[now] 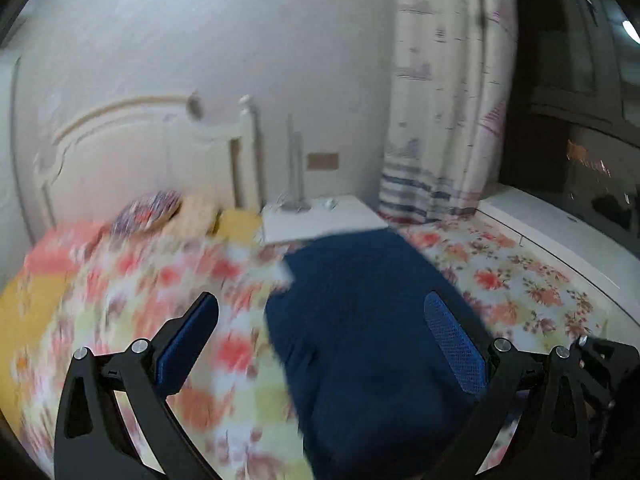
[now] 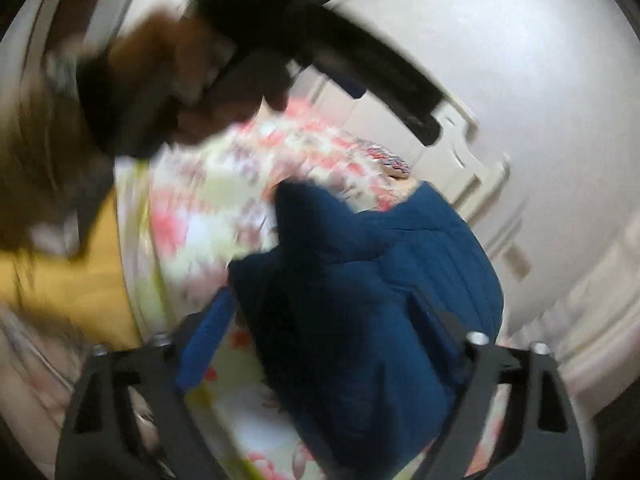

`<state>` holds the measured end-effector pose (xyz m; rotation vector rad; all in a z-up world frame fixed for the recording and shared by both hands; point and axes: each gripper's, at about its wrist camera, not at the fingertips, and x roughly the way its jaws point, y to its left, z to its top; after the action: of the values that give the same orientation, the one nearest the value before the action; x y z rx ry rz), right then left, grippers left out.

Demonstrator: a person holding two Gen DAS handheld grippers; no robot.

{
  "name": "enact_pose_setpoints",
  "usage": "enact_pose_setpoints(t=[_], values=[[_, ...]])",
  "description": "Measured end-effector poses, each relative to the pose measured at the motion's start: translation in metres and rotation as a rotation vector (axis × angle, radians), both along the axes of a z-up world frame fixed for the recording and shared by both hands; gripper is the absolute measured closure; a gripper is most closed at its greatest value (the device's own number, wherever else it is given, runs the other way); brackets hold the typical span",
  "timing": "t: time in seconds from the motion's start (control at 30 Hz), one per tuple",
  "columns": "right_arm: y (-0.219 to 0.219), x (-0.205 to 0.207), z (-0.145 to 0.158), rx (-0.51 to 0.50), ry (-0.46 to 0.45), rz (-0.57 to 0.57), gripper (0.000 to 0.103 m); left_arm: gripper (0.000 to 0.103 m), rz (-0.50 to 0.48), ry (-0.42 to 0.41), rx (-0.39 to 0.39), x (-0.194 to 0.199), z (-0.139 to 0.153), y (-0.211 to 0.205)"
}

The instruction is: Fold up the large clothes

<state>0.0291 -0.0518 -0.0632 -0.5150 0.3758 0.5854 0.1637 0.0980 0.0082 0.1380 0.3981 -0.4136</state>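
A dark blue quilted garment [image 1: 360, 320] lies folded on the floral bedspread [image 1: 160, 280]. My left gripper [image 1: 320, 320] is open above the garment's left part, its blue pads wide apart and holding nothing. In the right wrist view the same garment [image 2: 380, 300] lies bunched on the bed. My right gripper [image 2: 320, 320] is open just over it, with the left pad [image 2: 208, 336] beside the cloth and the right finger over it. The other hand and the left gripper [image 2: 280, 40] show blurred at the top of that view.
A white headboard [image 1: 140, 152] and small cushions [image 1: 152, 208] stand at the head of the bed. A white bedside table [image 1: 324, 216], a patterned curtain [image 1: 440, 100] and a white window ledge [image 1: 540, 220] are at the right. Both views are motion-blurred.
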Motion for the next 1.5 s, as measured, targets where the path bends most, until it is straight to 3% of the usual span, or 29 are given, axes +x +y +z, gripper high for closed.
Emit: enact_pose_setpoints(t=[0.03,0.1,0.17,0.27,0.3,0.37,0.4,0.57,0.67,0.83,0.93,1.0,1.07,1.13,1.2,1.3,1.43,1.5], values=[[-0.011,0.012,0.010,0.077,0.026,-0.030,0.041,0.004,-0.028,-0.008,0.025,0.009,0.013,-0.015],[-0.019,0.036,0.021,0.141,0.051,-0.078,0.042,0.004,-0.058,-0.015,0.068,0.025,0.030,-0.036],[-0.006,0.067,0.020,0.146,0.089,-0.099,0.042,0.004,-0.055,-0.023,0.115,0.043,0.042,-0.055],[0.032,0.092,0.008,0.152,0.168,-0.020,0.042,0.004,-0.030,0.008,0.172,0.078,0.045,-0.075],[0.049,0.092,-0.003,0.099,0.179,0.008,0.042,0.004,-0.018,0.027,0.186,0.088,0.042,-0.079],[0.072,0.087,-0.033,-0.034,0.198,0.002,0.056,0.004,-0.002,0.076,0.212,0.108,0.027,-0.083],[0.076,0.083,-0.050,-0.082,0.194,-0.010,0.056,0.004,-0.001,0.099,0.223,0.117,0.015,-0.085],[0.077,0.071,-0.079,-0.141,0.112,-0.015,0.057,0.004,0.024,0.144,0.272,0.140,-0.041,-0.090],[0.078,0.070,-0.082,-0.140,0.113,-0.014,0.057,0.004,0.100,0.124,0.317,0.150,-0.073,-0.086],[0.074,0.068,-0.085,-0.120,0.113,0.001,0.056,0.004,0.127,0.156,0.194,0.162,-0.119,-0.055],[0.067,0.059,-0.076,-0.127,0.115,0.034,0.057,0.004,0.138,0.208,0.169,0.171,-0.132,-0.047],[0.044,0.059,-0.055,-0.058,0.204,0.115,0.056,0.004,0.145,0.211,0.165,0.172,-0.135,-0.046],[0.006,0.062,-0.028,0.050,0.238,0.175,0.056,0.004,0.150,0.213,0.159,0.173,-0.138,-0.045],[-0.041,0.083,0.000,0.155,0.226,0.109,0.056,0.004,0.149,0.215,0.152,0.174,-0.140,-0.044],[-0.089,0.124,0.023,0.254,0.201,-0.028,0.056,0.004,0.151,0.212,0.160,0.174,-0.140,-0.045],[-0.139,0.203,0.032,0.348,0.229,-0.217,0.057,0.004,0.167,0.198,0.193,0.173,-0.141,-0.048],[-0.156,0.295,0.018,0.348,0.351,-0.355,0.061,0.004,0.201,0.177,0.256,0.173,-0.141,-0.054],[-0.137,0.335,-0.007,0.220,0.394,-0.402,0.061,0.004,0.209,0.170,0.267,0.172,-0.140,-0.054]])
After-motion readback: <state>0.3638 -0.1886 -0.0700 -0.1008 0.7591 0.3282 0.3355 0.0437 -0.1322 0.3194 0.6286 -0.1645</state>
